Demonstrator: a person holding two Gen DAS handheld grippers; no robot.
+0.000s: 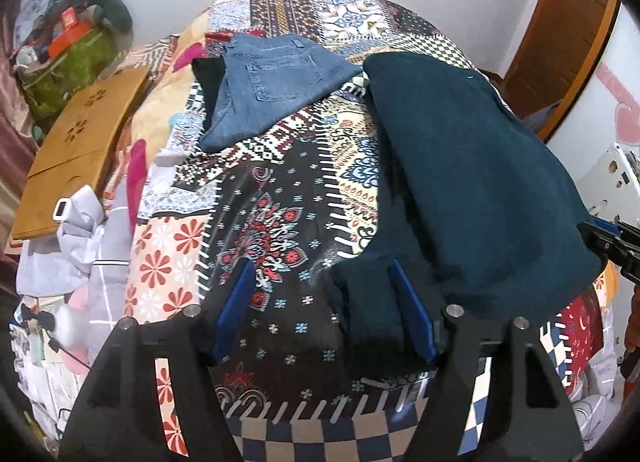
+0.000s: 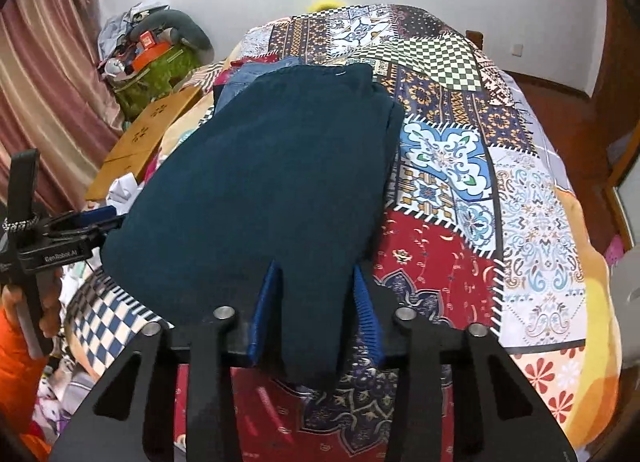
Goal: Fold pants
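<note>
Dark teal pants (image 1: 460,165) lie folded lengthwise on the patchwork quilt (image 1: 280,201). In the left wrist view my left gripper (image 1: 320,262) is open; the near left corner of the pants lies between its blue fingers (image 1: 236,310), against the right one only. In the right wrist view my right gripper (image 2: 315,264) is shut on the near right end of the teal pants (image 2: 272,165), and cloth fills the gap between its pads. The left gripper (image 2: 80,221) shows at the pants' left edge. Folded blue jeans (image 1: 272,77) lie farther back.
A wooden board (image 1: 80,141) leans at the bed's left side, with a green bag (image 1: 68,61) of clutter behind it and pale clothing (image 1: 80,246) in front. Wall lies beyond the bed, a curtain (image 2: 40,81) to the left and a brown door (image 1: 560,41) to the right.
</note>
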